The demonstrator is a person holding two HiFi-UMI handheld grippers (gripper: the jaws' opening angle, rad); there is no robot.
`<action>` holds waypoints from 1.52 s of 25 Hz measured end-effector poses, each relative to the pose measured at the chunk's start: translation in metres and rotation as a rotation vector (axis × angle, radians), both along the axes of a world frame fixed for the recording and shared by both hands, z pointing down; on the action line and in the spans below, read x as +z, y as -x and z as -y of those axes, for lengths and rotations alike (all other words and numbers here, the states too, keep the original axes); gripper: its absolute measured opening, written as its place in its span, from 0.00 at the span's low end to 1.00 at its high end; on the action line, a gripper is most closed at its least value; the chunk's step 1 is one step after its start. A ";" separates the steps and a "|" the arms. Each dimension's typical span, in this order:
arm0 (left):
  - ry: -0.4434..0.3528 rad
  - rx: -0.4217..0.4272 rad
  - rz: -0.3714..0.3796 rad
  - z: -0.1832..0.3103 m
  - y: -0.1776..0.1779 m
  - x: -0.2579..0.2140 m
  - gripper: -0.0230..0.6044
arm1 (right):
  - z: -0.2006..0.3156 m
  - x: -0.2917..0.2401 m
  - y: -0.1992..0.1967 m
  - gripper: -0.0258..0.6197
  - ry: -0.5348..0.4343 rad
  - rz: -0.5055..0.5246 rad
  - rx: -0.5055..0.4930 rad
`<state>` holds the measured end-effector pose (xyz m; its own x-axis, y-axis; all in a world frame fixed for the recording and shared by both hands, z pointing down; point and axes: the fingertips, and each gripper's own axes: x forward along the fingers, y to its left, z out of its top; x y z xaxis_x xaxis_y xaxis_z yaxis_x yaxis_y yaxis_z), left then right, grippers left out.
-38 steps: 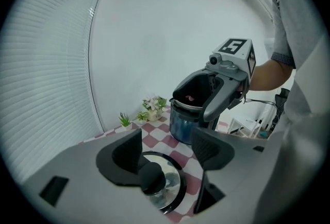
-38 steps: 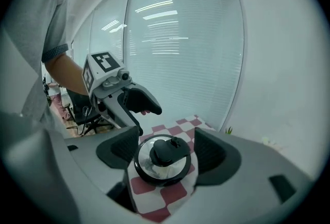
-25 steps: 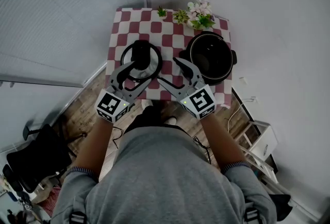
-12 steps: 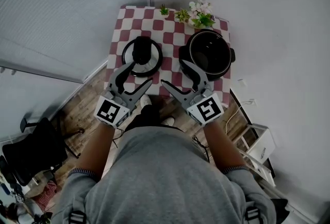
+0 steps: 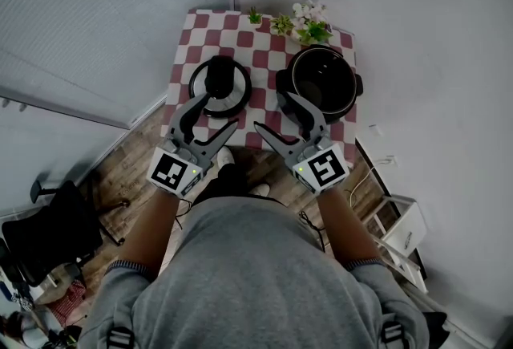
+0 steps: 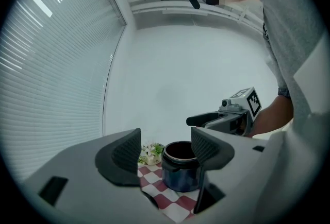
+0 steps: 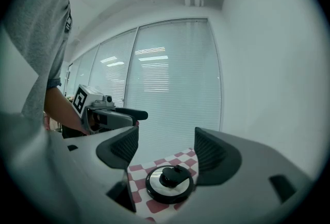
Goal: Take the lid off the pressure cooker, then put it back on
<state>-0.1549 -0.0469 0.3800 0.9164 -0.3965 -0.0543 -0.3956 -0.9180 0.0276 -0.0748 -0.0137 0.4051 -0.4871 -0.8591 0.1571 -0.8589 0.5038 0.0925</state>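
The black pressure cooker pot (image 5: 325, 84) stands uncovered on the right of the small checkered table (image 5: 264, 38). Its round lid (image 5: 220, 87), silver with a black knob, lies flat on the table's left side. My left gripper (image 5: 204, 113) is open, held over the table's near edge just in front of the lid. My right gripper (image 5: 282, 113) is open too, in front of the pot. In the left gripper view the pot (image 6: 180, 171) shows between the jaws. In the right gripper view the lid (image 7: 169, 183) sits between the jaws. Neither gripper touches anything.
Small potted plants and flowers (image 5: 304, 22) stand along the table's far edge. White walls and window blinds close in behind and to the left. A white stand (image 5: 398, 227) and a cable lie on the floor to the right; a black chair (image 5: 48, 231) is at the left.
Both grippers have drawn back a little toward me from the table. They stay open and empty; lid and pot have not moved.
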 end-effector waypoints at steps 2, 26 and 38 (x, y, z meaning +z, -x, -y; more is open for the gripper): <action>-0.008 -0.003 0.006 -0.001 -0.001 -0.001 0.55 | -0.002 -0.001 -0.001 0.59 -0.001 0.002 -0.002; -0.040 0.253 0.413 0.114 0.004 0.126 0.55 | 0.126 0.098 0.055 0.53 0.327 -0.102 -0.150; -0.003 0.445 0.621 0.151 -0.002 0.210 0.55 | 0.177 0.172 0.061 0.53 0.478 -0.230 -0.187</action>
<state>-0.1531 -0.1984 0.5900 0.8521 0.0162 0.5231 0.0691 -0.9943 -0.0818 -0.1358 -0.1909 0.5767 -0.5318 -0.5682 0.6279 -0.7354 0.6776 -0.0097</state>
